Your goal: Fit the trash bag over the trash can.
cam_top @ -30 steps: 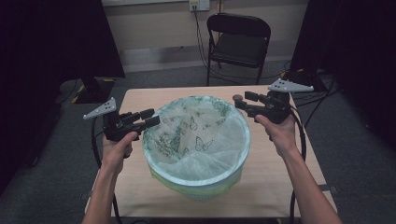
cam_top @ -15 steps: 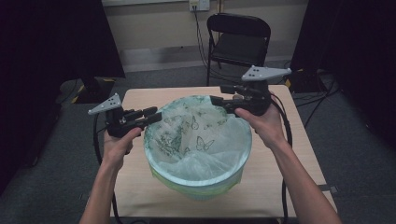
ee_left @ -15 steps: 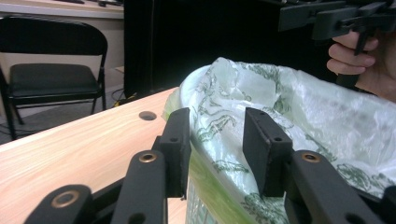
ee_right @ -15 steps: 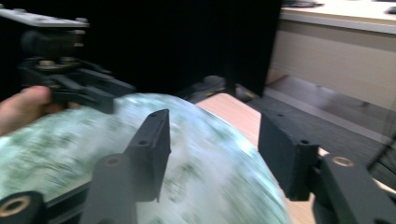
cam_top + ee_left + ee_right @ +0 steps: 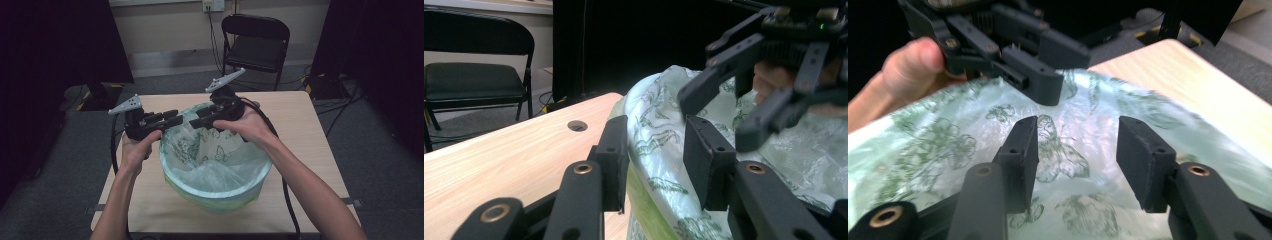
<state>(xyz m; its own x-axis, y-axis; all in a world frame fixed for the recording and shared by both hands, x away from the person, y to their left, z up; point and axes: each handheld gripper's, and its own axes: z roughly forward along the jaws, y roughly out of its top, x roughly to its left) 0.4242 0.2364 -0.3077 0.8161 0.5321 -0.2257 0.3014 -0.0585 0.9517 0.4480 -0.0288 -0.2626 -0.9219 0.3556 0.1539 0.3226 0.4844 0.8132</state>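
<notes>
A round bin (image 5: 192,187) lined with a pale green printed plastic bag (image 5: 220,150) stands in the middle of the table (image 5: 300,125). My left gripper (image 5: 176,118) is at the bin's back-left rim. In the left gripper view its jaws (image 5: 656,150) straddle the bag's rim (image 5: 659,115), one pad outside and one inside, pressed on it after closing in. My right gripper (image 5: 199,116) hovers over the bag facing the left one, tips almost meeting. Its jaws (image 5: 1075,150) have just been closing a little but stay open, with only the bag (image 5: 938,145) beneath them.
A black folding chair (image 5: 255,45) stands behind the table. Black cables trail from both grippers across the tabletop. A small round hole (image 5: 577,125) sits in the wood near the bin. Dark curtains hang on both sides.
My right gripper has swept left from the bin's right rim across the bag to face the left gripper. The left gripper's jaws have narrowed onto the rim and it has edged toward the bin.
</notes>
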